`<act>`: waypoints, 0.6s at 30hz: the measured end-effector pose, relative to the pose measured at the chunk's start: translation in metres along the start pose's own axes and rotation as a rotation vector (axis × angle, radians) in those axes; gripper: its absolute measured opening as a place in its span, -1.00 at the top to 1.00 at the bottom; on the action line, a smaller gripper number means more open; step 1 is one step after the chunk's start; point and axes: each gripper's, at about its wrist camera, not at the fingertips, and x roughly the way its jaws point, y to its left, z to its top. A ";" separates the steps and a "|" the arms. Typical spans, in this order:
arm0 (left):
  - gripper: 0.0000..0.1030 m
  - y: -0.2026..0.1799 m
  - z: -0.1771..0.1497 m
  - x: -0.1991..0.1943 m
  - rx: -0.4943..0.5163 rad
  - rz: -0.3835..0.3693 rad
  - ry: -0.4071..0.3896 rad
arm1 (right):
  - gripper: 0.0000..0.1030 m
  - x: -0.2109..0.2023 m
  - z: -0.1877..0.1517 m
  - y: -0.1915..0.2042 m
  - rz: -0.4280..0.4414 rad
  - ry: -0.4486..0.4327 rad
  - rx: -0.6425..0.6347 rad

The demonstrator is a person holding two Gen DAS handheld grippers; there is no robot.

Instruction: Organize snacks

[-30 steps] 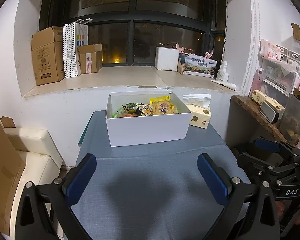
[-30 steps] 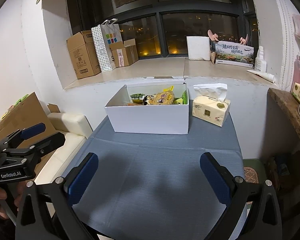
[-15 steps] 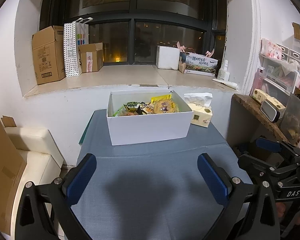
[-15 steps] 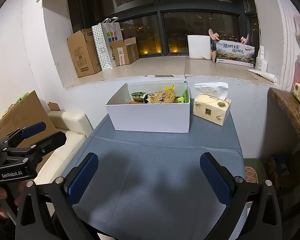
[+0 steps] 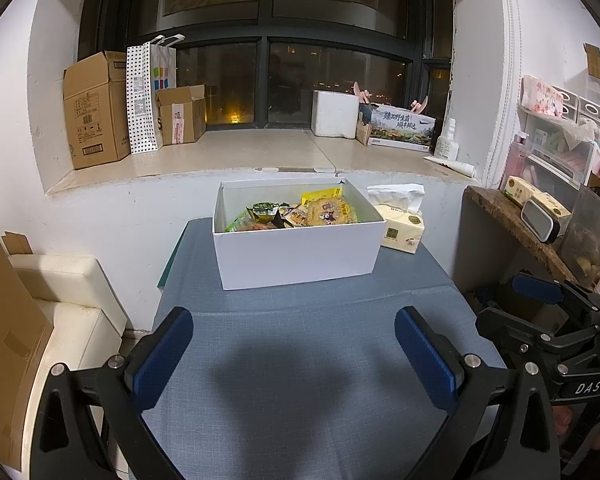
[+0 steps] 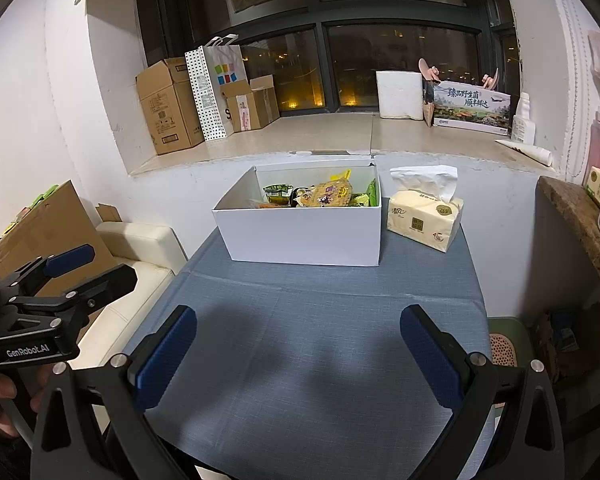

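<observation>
White snack box (image 5: 298,254) sits beyond both claws (image 5: 294,354) (image 6: 298,354), spread wide, seemingly empty.

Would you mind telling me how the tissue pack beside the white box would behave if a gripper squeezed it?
The tissue pack looks soft-wrapped, so it would probably dent rather than resist. It seems light and may slide on the blue tablecloth. The loose tissue on top would likely crumple.

Dark night window (image 5: 300,80) at 12 o'clock above a pale sill (image 5: 260,152); white walls (image 6: 28,120); cream sofa (image 5: 60,292) at 9 o'clock beside the blue-clothed desk (image 5: 300,360); shelves (image 5: 560,140) at 2 o'clock.
</observation>
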 end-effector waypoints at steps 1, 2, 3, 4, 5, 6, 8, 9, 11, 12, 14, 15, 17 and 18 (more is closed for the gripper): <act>-1.00 0.000 0.000 0.000 0.000 0.001 0.001 | -1.00 0.000 0.000 0.000 0.000 0.000 0.000; -1.00 0.000 0.000 0.000 0.000 0.001 0.001 | -1.00 0.000 0.000 0.000 0.000 0.000 0.000; -1.00 0.000 0.000 0.001 0.000 0.000 0.002 | -1.00 0.000 0.000 0.000 0.000 0.000 0.001; -1.00 0.000 0.000 0.001 0.001 0.001 0.002 | -1.00 0.000 0.000 0.000 0.000 0.000 0.000; -1.00 0.000 0.000 0.001 0.001 0.002 0.002 | -1.00 0.001 0.000 0.001 0.001 0.001 -0.001; -1.00 0.000 -0.001 0.001 0.002 0.002 0.002 | -1.00 0.000 0.000 0.000 0.000 0.001 -0.001; -1.00 0.000 -0.001 0.001 0.002 0.002 0.003 | -1.00 0.000 0.000 0.001 0.001 0.001 -0.003; -1.00 0.000 -0.002 0.002 0.002 0.003 0.004 | -1.00 0.000 0.000 0.001 0.002 0.002 -0.004; -1.00 0.000 -0.002 0.002 0.004 0.003 0.005 | -1.00 -0.001 0.000 0.001 0.003 0.001 -0.005; -1.00 0.000 -0.002 0.002 0.003 0.003 0.005 | -1.00 -0.001 0.000 0.001 0.004 0.002 -0.007; -1.00 0.000 -0.002 0.002 0.004 0.003 0.004 | -1.00 -0.001 0.000 0.002 0.004 0.000 -0.007; -1.00 0.000 -0.002 0.002 0.003 0.004 0.003 | -1.00 -0.002 0.000 0.002 0.005 0.000 -0.008; -1.00 0.000 -0.002 0.002 0.002 0.002 0.003 | -1.00 -0.001 0.000 0.002 0.006 0.000 -0.010; -1.00 0.000 -0.002 0.002 0.002 0.000 0.003 | -1.00 -0.001 0.000 0.002 0.005 0.001 -0.009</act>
